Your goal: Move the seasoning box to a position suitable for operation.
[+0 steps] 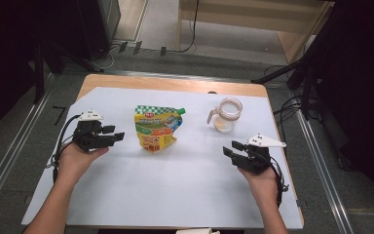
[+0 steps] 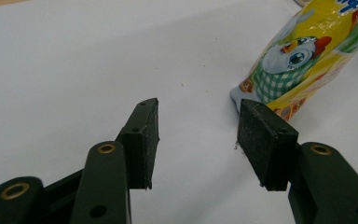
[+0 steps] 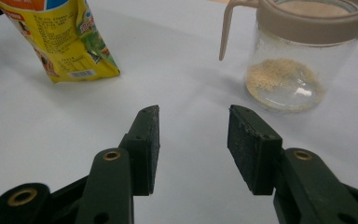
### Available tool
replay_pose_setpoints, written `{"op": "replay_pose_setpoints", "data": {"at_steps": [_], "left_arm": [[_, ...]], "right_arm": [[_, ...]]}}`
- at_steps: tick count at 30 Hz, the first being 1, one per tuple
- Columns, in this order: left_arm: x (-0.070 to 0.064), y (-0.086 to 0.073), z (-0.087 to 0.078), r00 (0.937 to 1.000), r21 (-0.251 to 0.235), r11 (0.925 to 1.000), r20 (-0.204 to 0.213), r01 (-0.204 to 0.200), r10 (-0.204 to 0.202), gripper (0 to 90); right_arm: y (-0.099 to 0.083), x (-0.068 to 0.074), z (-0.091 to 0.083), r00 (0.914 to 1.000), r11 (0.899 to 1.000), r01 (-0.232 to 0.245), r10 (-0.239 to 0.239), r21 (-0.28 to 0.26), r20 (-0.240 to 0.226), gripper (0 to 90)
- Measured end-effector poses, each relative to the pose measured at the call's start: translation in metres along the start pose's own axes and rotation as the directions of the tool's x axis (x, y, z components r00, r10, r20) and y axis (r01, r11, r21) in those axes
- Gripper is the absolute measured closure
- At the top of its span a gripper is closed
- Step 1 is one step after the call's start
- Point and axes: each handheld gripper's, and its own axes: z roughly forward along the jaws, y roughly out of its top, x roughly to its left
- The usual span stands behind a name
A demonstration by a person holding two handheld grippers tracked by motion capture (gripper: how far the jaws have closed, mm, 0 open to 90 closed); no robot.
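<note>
The yellow spouted refill pouch is laid lengthwise, green cap toward 1 o'clock; the left tool and right tool are held wide open, empty.

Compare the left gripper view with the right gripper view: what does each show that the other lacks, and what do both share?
Left gripper view alone: the cartoon bird printed on the pouch. Right gripper view alone: the glass jar with beige lid and handle, holding a thin layer of yellowish grains, and the pouch's barcode. Both: the yellow pouch, the white table cover, and a pair of open black tongs, empty.
</note>
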Motion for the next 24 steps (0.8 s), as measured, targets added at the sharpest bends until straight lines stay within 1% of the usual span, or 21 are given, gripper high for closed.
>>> {"op": "replay_pose_setpoints", "data": {"at_steps": [1,2,3,6,8,9,13,15,17,20,21,24], "left_arm": [[-0.0004,0.0000,0.0009,1.0000,0.013,0.9999,0.001,-0.007,0.007,47.2],[-0.0012,0.0000,0.0022,1.0000,0.018,0.9998,0.001,-0.007,0.007,47.2],[-0.0019,0.0002,0.0038,0.9999,0.027,0.9996,0.006,-0.008,0.008,44.6],[-0.0030,0.0009,0.0041,0.9998,0.008,0.9998,-0.002,-0.018,0.018,43.7],[-0.0025,0.0013,0.0040,0.9999,0.007,0.9999,0.003,-0.012,0.012,43.7],[-0.0022,0.0013,0.0048,0.9999,-0.002,1.0000,0.009,-0.004,0.004,43.6],[-0.0013,0.0014,0.0054,1.0000,0.011,0.9999,0.006,-0.005,0.005,43.4],[-0.0003,0.0013,0.0066,0.9998,0.008,0.9999,0.015,0.009,-0.009,42.9],[0.0017,0.0010,0.0069,0.9992,0.013,0.9996,0.030,0.026,-0.026,42.3],[0.0024,0.0010,0.0065,0.9985,0.009,0.9993,0.041,0.037,-0.037,41.8],[0.0025,0.0011,0.0060,0.9981,0.006,0.9991,0.046,0.042,-0.042,41.4],[0.0035,0.0010,0.0053,0.9979,-0.005,0.9990,0.046,0.045,-0.045,41.2]], "right_arm": [[-0.0011,-0.0011,-0.0008,0.9999,1.000,-0.013,0.013,-0.009,-0.007,56.4],[-0.0011,-0.0011,-0.0008,0.9999,1.000,-0.013,0.013,-0.009,-0.007,56.4],[-0.0023,-0.0018,-0.0017,0.9999,1.000,-0.011,0.011,-0.006,-0.001,56.9],[-0.0036,-0.0030,-0.0018,0.9999,1.000,-0.015,0.015,-0.002,0.000,58.4],[-0.0044,-0.0031,-0.0018,0.9999,1.000,-0.012,0.012,0.007,0.003,58.7],[-0.0047,-0.0031,-0.0017,0.9999,1.000,-0.012,0.012,0.010,0.003,58.7],[-0.0052,-0.0034,-0.0016,0.9999,1.000,-0.010,0.010,0.014,0.006,58.6],[-0.0053,-0.0036,-0.0012,0.9998,1.000,-0.018,0.018,0.020,0.002,58.2],[-0.0056,-0.0035,0.0000,1.0000,1.000,-0.004,0.004,0.027,0.009,55.9],[-0.0057,-0.0032,0.0007,0.9999,1.000,0.002,-0.002,0.030,0.010,55.2],[-0.0064,-0.0033,0.0019,0.9997,0.999,0.008,-0.009,0.045,0.021,55.1],[-0.0073,-0.0044,0.0037,0.9997,0.998,0.009,-0.010,0.058,0.023,55.0]]}}
